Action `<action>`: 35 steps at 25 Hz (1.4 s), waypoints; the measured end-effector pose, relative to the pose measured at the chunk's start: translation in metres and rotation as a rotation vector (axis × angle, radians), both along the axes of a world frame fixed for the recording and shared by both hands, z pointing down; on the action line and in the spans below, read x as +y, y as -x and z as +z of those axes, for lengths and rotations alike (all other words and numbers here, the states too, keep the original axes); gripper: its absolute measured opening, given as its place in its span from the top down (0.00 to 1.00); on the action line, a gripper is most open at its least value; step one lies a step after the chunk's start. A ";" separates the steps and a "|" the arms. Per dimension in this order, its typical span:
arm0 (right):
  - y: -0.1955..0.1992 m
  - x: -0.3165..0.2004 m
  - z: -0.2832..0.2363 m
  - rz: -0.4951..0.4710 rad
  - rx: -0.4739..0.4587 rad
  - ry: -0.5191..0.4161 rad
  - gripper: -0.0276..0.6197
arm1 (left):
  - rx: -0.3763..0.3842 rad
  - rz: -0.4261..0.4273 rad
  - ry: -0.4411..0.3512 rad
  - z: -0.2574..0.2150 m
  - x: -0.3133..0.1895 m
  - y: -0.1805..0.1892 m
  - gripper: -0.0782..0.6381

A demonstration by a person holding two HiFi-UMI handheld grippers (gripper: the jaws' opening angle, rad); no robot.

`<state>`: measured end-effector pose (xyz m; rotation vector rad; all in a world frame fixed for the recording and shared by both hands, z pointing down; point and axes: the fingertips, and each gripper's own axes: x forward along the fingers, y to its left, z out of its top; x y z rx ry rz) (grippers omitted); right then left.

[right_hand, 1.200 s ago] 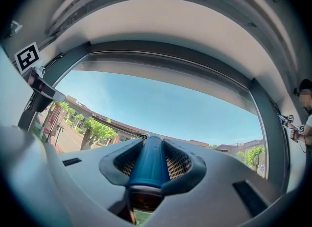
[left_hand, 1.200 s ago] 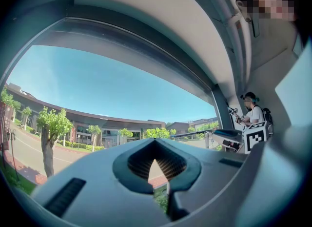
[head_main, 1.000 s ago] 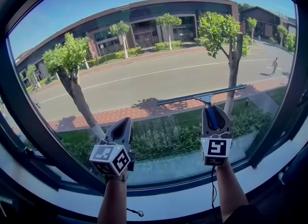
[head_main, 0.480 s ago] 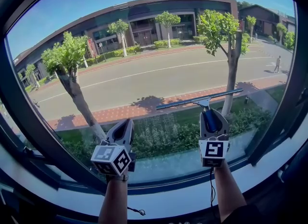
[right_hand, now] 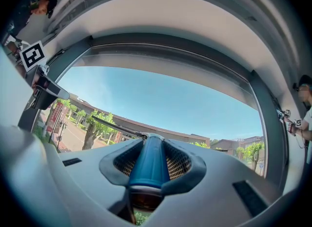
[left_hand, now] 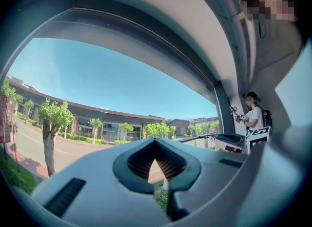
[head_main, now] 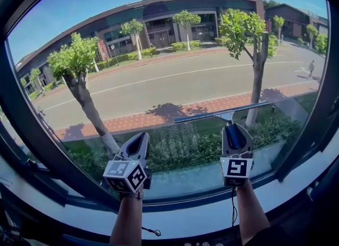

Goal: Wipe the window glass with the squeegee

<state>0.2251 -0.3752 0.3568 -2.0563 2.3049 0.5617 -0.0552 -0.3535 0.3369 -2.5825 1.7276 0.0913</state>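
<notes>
The squeegee has a blue handle (head_main: 231,136) and a long thin blade (head_main: 222,111) that lies almost level against the window glass (head_main: 169,54), right end slightly higher. My right gripper (head_main: 233,131) is shut on the handle, below the blade. In the right gripper view the handle (right_hand: 148,165) runs up between the jaws to the blade (right_hand: 117,128). My left gripper (head_main: 139,142) hovers to the left at about the same height, close to the glass; its jaws (left_hand: 156,145) are shut with nothing held. The blade (left_hand: 195,138) also shows at the right of the left gripper view.
A dark window frame (head_main: 32,134) curves around the pane, with a pale sill (head_main: 185,218) below my arms. A cable (head_main: 233,208) hangs from the right gripper. A person (left_hand: 253,116) stands indoors to the right. Trees, a road and buildings lie beyond the glass.
The squeegee blade and my right gripper have slid slightly down the glass. The left gripper has barely moved.
</notes>
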 end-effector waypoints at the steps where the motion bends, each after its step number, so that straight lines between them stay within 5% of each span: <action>1: 0.001 0.000 0.003 0.001 0.003 -0.002 0.76 | 0.001 -0.001 0.002 0.003 -0.001 0.001 0.89; 35: -0.013 0.001 0.039 0.000 -0.009 0.030 0.76 | 0.011 0.034 0.054 0.051 -0.012 -0.024 0.89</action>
